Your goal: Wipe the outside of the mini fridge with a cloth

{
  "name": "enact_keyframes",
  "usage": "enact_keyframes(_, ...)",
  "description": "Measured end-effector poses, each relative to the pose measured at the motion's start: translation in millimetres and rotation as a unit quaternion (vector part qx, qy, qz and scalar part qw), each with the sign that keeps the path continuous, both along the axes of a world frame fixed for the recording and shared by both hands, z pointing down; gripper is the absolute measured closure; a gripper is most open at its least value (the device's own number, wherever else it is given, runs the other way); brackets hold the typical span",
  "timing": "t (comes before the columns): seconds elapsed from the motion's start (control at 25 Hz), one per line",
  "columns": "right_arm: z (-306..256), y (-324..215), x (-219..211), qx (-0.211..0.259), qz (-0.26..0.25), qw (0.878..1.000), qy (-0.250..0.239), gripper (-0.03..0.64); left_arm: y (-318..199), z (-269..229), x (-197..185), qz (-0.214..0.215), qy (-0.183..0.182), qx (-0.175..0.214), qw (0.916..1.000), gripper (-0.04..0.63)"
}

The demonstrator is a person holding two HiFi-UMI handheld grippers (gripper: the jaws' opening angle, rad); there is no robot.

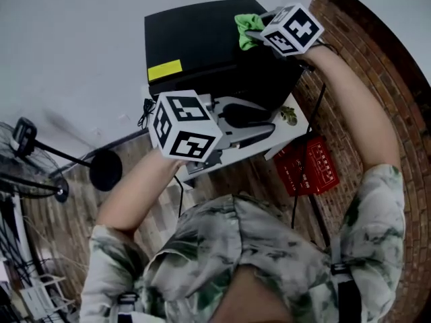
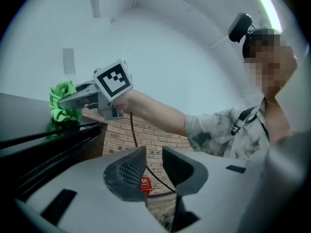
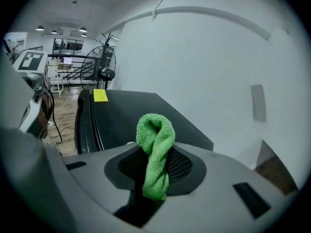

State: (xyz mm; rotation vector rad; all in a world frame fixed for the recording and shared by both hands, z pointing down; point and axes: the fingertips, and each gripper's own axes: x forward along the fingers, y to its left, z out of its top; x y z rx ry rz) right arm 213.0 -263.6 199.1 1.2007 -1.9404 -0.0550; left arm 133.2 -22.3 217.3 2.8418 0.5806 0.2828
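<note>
My right gripper (image 3: 155, 168) has its jaws pinching the green cloth (image 3: 155, 149); a folded loop of cloth sticks up past the jaw tips, and the rest hangs down between them. From my head view, this right gripper (image 1: 254, 32) is out over the top of the mini fridge (image 1: 202, 46), near its far right corner, with the cloth (image 1: 246, 27) bunched at the jaw tips. In the left gripper view the cloth (image 2: 62, 105) seems to sit on the glossy black top of the fridge (image 2: 29, 130), which reflects its green; I cannot say how firmly it presses.

My left gripper (image 2: 154, 166) has its jaws spread with nothing between them; through the gap I see only brick (image 2: 141, 135) and a bit of a red crate (image 2: 145, 183). From above, the left gripper (image 1: 250, 123) hangs in front of the fridge's front face, lower than the top and well apart from the cloth.

The fridge is a black box with 1 yellow label (image 1: 164, 69) near its front left corner; the same label (image 3: 100, 95) shows in the right gripper view. The fridge stands on a white bench (image 1: 296, 121); the red crate (image 1: 310, 167) sits just beside the bench. A fan (image 1: 27, 160) stands off to my left.
</note>
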Motion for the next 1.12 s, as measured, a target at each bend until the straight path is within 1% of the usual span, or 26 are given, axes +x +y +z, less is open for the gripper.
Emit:
enact_keyframes(0.12,-2.3,1.9,33.9,-0.004,0.022,1.0,0.019,0.503,-1.8,-5.1,9.5,0.006,0.005,0.002,1.0,0.502)
enact_keyframes(0.28,-0.2,7.2,67.9,-0.012,0.034,0.999,0.038,0.503,-2.2,-5.5,26.0,0.003,0.004,0.005,1.0,0.502)
enact_keyframes(0.36,-1.1,5.2,75.0,-0.015,0.031,0.999,0.042,0.503,-4.9,-5.0,33.5,-0.001,0.002,0.004,1.0,0.502)
enact_keyframes(0.44,-6.4,0.6,70.0,-0.011,0.018,0.999,0.043,0.503,-7.3,-4.5,38.3,-0.007,0.002,0.003,1.0,0.502)
enact_keyframes(0.52,-14.6,-3.1,56.0,-0.005,0.0,0.999,0.04,0.503,-8.1,-3.5,40.1,-0.012,0.003,0.002,0.9999,0.502)
enact_keyframes(0.6,-24.6,-8.6,33.3,0.003,-0.022,0.999,0.038,0.503,-9.3,-1.8,39.3,-0.015,0.002,0.0,0.9999,0.502)
enact_keyframes(0.76,-39.6,-29.1,-34.8,0.023,-0.092,0.994,0.044,0.503,-16.9,-0.4,37.0,-0.034,-0.002,-0.001,0.9994,0.502)
enact_keyframes(0.92,-40.4,-46.5,-92.7,0.02,-0.149,0.987,0.056,0.503,-23.8,-4.2,39.0,-0.047,-0.002,-0.002,0.9989,0.502)
enact_keyframes(1.12,-27.2,-63.8,-169.6,0.004,-0.207,0.976,0.072,0.503,-29.5,-3.6,30.7,-0.064,-0.002,-0.002,0.9979,0.502)
